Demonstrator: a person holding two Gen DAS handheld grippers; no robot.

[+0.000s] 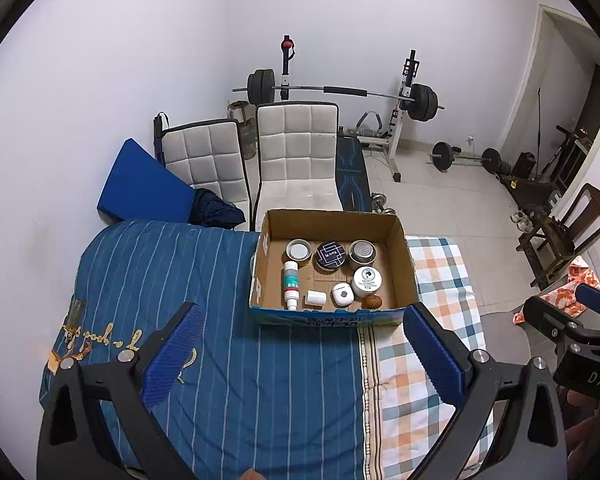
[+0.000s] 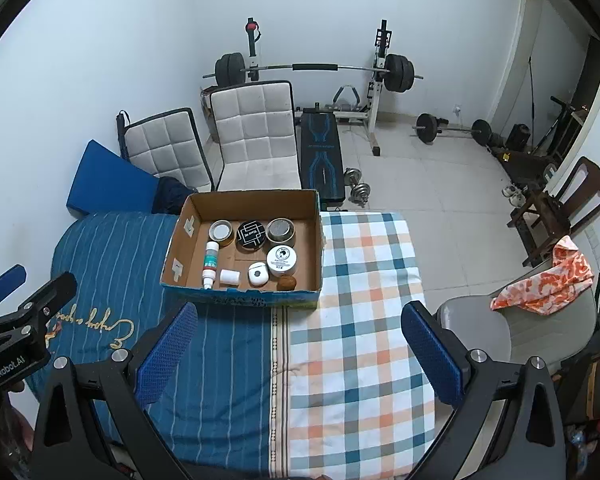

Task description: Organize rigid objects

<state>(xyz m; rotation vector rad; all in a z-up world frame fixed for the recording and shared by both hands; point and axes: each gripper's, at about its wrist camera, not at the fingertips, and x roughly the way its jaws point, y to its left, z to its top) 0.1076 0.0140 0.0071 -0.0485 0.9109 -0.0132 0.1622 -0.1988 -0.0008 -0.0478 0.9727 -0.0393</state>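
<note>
A cardboard box (image 1: 402, 258) (image 2: 180, 236) stands on the bed. Inside lie three round tins in the back row, among them a black tin (image 1: 330, 256) (image 2: 251, 235), a white spray bottle (image 1: 291, 284) (image 2: 210, 264), a small white cylinder (image 1: 315, 298) (image 2: 230, 276), a white earbud case (image 1: 342, 294) (image 2: 258, 273), a white jar (image 1: 367, 280) (image 2: 282, 259) and a brown ball (image 1: 373, 302) (image 2: 287, 282). My left gripper (image 1: 300, 354) is open and empty, in front of the box. My right gripper (image 2: 298, 354) is open and empty, in front of and to the right of the box.
The bed has a blue striped cover (image 1: 228, 360) (image 2: 112, 256) on the left and a checked sheet (image 1: 432, 344) (image 2: 360, 320) on the right. Two white chairs (image 1: 296, 160) (image 2: 256, 140), a weight bench and barbells stand behind. A grey chair with an orange cloth (image 2: 544, 284) stands at the right.
</note>
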